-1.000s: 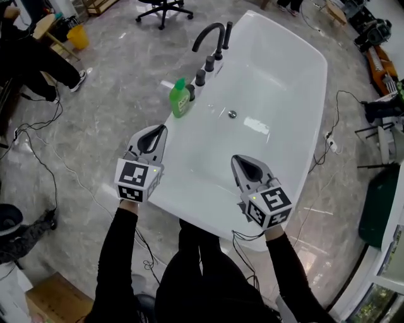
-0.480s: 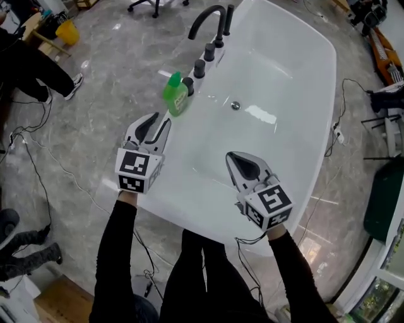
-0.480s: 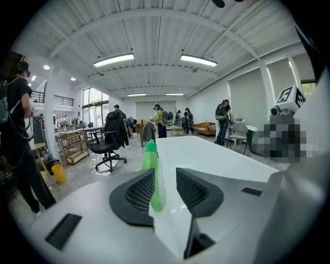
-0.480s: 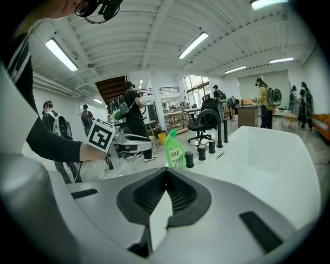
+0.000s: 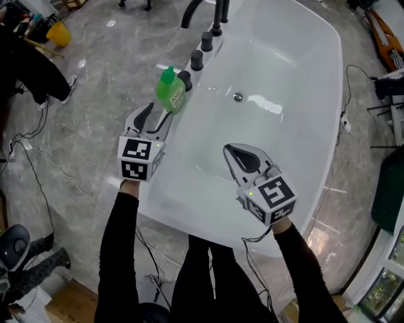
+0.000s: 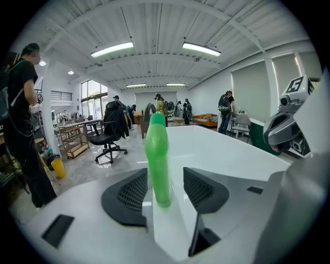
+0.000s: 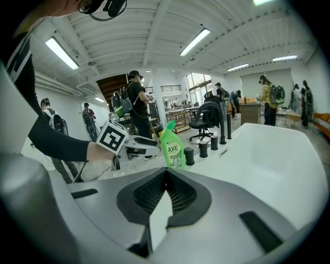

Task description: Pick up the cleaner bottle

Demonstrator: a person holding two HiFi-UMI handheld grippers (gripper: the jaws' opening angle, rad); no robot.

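The green cleaner bottle (image 5: 170,90) stands upright on the left rim of the white bathtub (image 5: 297,69), beside the black knobs. My left gripper (image 5: 158,113) is just short of it, its jaws opening. In the left gripper view the bottle (image 6: 157,160) lines up with the gap between the two pads, and neither pad touches it. My right gripper (image 5: 243,158) hovers shut over the tub's inside with nothing in it. The right gripper view shows its own jaws (image 7: 166,178) shut, with the bottle (image 7: 172,147) and the left gripper (image 7: 135,144) ahead.
A black faucet (image 5: 211,11) and black knobs (image 5: 197,60) stand on the rim beyond the bottle. The tub drain (image 5: 238,97) lies mid-basin. Cables (image 5: 44,170) trail over the grey floor on the left. A yellow bucket (image 5: 58,33) and a person's legs are at far left.
My left gripper has gone from shut to open and has moved forward to the bottle. The right gripper has shifted slightly forward over the tub and stays shut.
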